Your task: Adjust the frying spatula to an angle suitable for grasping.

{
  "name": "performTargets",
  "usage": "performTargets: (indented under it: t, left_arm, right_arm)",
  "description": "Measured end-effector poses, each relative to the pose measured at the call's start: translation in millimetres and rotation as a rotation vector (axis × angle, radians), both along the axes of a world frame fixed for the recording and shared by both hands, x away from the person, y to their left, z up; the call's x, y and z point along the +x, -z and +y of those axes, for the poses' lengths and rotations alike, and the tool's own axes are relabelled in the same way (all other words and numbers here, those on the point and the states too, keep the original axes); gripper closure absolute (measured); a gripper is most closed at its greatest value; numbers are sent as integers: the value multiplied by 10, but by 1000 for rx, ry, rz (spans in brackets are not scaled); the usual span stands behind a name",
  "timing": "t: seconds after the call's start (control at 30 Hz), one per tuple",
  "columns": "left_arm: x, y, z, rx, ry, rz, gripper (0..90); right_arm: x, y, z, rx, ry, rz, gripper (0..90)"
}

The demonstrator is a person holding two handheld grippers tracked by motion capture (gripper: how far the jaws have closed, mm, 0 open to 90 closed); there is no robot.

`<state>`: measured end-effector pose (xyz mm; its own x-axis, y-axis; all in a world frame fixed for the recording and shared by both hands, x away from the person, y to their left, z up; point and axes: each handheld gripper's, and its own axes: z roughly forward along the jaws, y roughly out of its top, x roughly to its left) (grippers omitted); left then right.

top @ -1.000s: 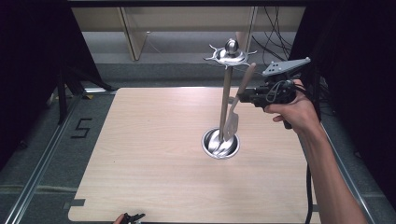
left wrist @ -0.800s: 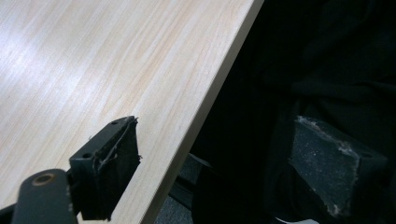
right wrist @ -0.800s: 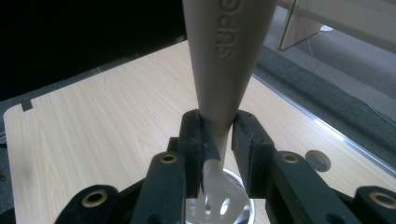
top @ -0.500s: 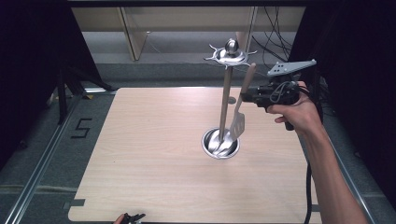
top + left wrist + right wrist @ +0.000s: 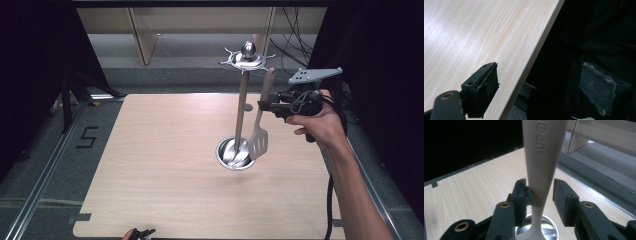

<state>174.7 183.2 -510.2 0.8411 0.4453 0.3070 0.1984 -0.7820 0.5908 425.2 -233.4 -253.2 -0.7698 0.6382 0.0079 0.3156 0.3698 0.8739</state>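
Tabletop (image 5: 150, 165) of pale wood grain runs across the high view. At its near edge, low and left of centre, sits the left gripper (image 5: 142, 233). In the left gripper view, the left gripper (image 5: 541, 75) has its two black jaws spread wide with nothing between them. One jaw lies over the table's (image 5: 474, 37) edge and the other hangs off it against the dark.

Right of centre stands a metal utensil stand (image 5: 241, 115), a thin upright pole rising from a round shiny base (image 5: 222, 155) to a spiked crown (image 5: 247, 60) with a ball on top.

Just right of the pole hangs the spatula (image 5: 259, 140), off-white and slotted. It is clear of the table, tilted a little, with its blade beside the base's rim and its handle end near the crown. I cannot tell whether blade and rim touch.

Further right, the right gripper (image 5: 262, 106) reaches in sideways — held in the person's hand (image 5: 322, 122), grey plate (image 5: 315, 75) on top, cable (image 5: 330, 200) trailing down past the forearm. In the right gripper view, the right gripper (image 5: 540, 185) brackets the spatula's (image 5: 541, 157) narrowing handle. One pad (image 5: 522, 192) touches it and a thin gap shows at the other — so I cannot tell whether it is truly pinched. The base (image 5: 549, 230) gleams below.
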Motion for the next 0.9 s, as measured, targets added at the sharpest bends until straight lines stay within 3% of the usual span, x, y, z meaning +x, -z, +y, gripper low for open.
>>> performTargets:
  t: [0.2,0.37,0.53,0.57,0.6,0.9]
  left_arm:
    - [1,-8,4,-3,8,11,149]
    - [0,-3,2,-5,2,2,149]
    - [1,-8,4,-2,8,10,149]
    - [0,-11,4,-2,8,10,149]
    - [0,-9,4,-5,8,7,150]
    - [0,-2,-2,0,1,-1,150]
  right_arm:
    - [-58,5,7,23,11,-25,568]
    - [-131,19,-24,-5,21,-37,470]
    - [-178,62,-68,-17,41,-40,456]
    - [-185,86,-65,1,57,-56,453]
    - [-211,92,-89,2,58,-40,449]
    - [-348,253,-270,43,105,-58,432]
